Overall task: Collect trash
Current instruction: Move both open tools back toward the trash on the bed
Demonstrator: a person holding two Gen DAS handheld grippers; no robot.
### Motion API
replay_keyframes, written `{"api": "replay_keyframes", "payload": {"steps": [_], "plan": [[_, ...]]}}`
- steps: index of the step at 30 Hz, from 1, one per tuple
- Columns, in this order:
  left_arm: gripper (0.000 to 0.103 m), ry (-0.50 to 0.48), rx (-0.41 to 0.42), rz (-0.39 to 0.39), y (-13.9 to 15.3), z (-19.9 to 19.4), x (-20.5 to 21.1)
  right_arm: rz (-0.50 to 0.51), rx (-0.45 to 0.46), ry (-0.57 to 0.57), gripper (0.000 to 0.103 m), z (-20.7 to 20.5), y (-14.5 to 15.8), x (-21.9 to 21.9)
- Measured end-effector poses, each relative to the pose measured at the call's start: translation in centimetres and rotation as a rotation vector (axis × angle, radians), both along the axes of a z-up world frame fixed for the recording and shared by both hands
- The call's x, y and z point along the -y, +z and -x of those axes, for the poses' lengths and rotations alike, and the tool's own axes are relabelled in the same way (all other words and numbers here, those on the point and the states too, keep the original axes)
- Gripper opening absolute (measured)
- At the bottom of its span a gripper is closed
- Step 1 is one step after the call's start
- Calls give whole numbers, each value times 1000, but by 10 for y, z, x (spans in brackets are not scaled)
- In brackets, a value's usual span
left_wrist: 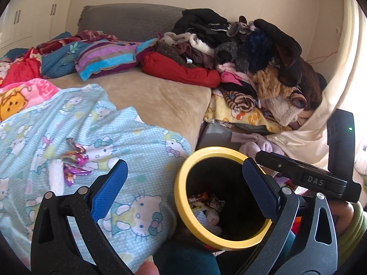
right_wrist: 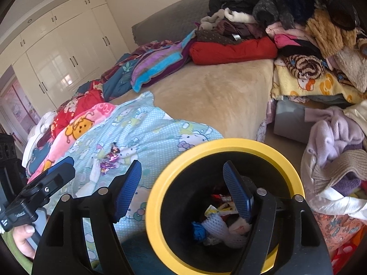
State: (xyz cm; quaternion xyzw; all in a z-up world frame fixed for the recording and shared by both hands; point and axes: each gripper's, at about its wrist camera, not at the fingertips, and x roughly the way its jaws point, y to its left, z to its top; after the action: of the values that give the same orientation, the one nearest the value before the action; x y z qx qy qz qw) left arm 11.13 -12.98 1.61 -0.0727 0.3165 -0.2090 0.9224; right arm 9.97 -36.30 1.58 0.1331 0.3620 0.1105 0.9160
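Note:
A black bin with a yellow rim (left_wrist: 180, 192) (right_wrist: 152, 208) stands beside the bed and holds wrappers and white foam netting (right_wrist: 218, 226). Several shiny purple candy wrappers (left_wrist: 74, 160) (right_wrist: 111, 158) lie on the light-blue Hello Kitty blanket (left_wrist: 128, 137) (right_wrist: 146, 128). My left gripper (left_wrist: 183, 183) is open and empty, its fingers straddling the bin's left rim. My right gripper (right_wrist: 183, 188) is open and empty, its right finger over the bin's mouth. The right gripper's body (left_wrist: 321, 178) shows in the left wrist view, and the left gripper's body (right_wrist: 34, 192) in the right wrist view.
A tan bed cover (left_wrist: 160, 98) (right_wrist: 218, 96) lies beyond the blanket. A tall pile of clothes (left_wrist: 252, 57) (right_wrist: 298, 23) fills the right side. Colourful blankets (left_wrist: 103, 57) lie at the far left. White wardrobes (right_wrist: 64, 52) stand behind. More clothes (right_wrist: 332, 151) lie right of the bin.

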Motion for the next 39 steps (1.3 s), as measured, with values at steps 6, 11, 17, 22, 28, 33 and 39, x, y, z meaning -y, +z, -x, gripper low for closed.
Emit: {"api": "replay_keyframes", "payload": {"steps": [6, 11, 17, 22, 28, 33, 39], "plan": [[92, 53, 24, 16, 4, 2, -23, 2, 23, 29, 71, -3, 11, -19], [92, 92, 35, 26, 6, 2, -42, 8, 38, 64, 71, -9, 16, -39], [92, 138, 43, 27, 6, 0, -64, 4, 63, 101, 71, -16, 22, -63], [92, 180, 41, 42, 2, -2, -84, 8, 58, 128, 71, -25, 21, -82], [92, 234, 21, 52, -7, -5, -112, 23, 37, 165, 71, -37, 14, -105], [92, 274, -12, 53, -19, -8, -134, 24, 19, 201, 71, -53, 7, -126], [92, 317, -76, 35, -44, -8, -157, 28, -10, 255, 71, -78, -6, -158]]}}
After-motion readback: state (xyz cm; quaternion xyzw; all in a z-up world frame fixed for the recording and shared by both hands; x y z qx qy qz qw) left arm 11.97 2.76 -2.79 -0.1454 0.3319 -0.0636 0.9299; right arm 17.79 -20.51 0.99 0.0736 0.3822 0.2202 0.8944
